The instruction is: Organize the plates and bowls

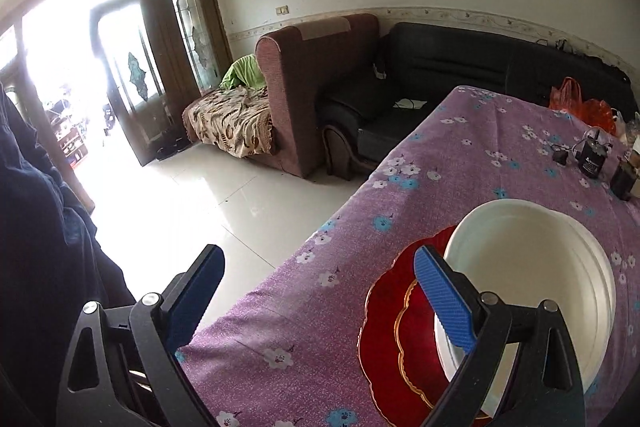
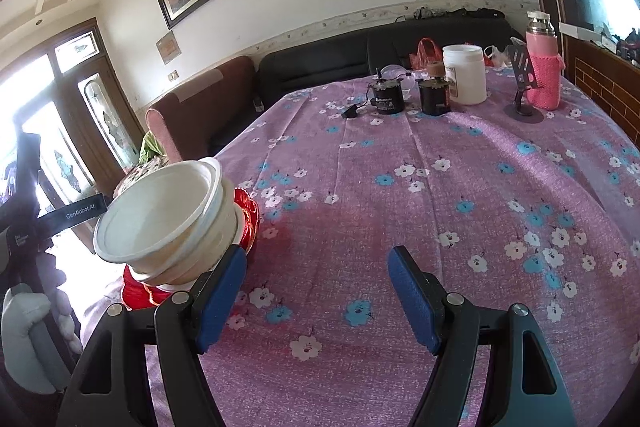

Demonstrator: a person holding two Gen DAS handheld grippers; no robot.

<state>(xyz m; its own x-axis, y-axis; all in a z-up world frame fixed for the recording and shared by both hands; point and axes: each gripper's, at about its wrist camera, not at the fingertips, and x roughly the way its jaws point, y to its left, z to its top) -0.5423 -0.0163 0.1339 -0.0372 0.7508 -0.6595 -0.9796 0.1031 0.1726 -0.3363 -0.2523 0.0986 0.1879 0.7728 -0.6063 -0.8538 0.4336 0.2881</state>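
White bowls stacked on the red plate at the table's edge, both grippers empty

The stack of white bowls (image 2: 168,219) sat nested on a red scalloped plate (image 1: 392,335) with a gold rim, right by the near-left edge of the table, on the purple flowered tablecloth (image 2: 420,195). The left gripper (image 1: 320,291) had its jaws spread wide, one blue pad in front of the bowls, the other out over the floor, holding nothing. The right gripper (image 2: 316,291) was spread apart too, over bare cloth just beside the stack. Way at the far side stood a white plastic jar (image 2: 464,75), two small black motors (image 2: 386,99) and a pink-sleeved thermos (image 2: 542,67).
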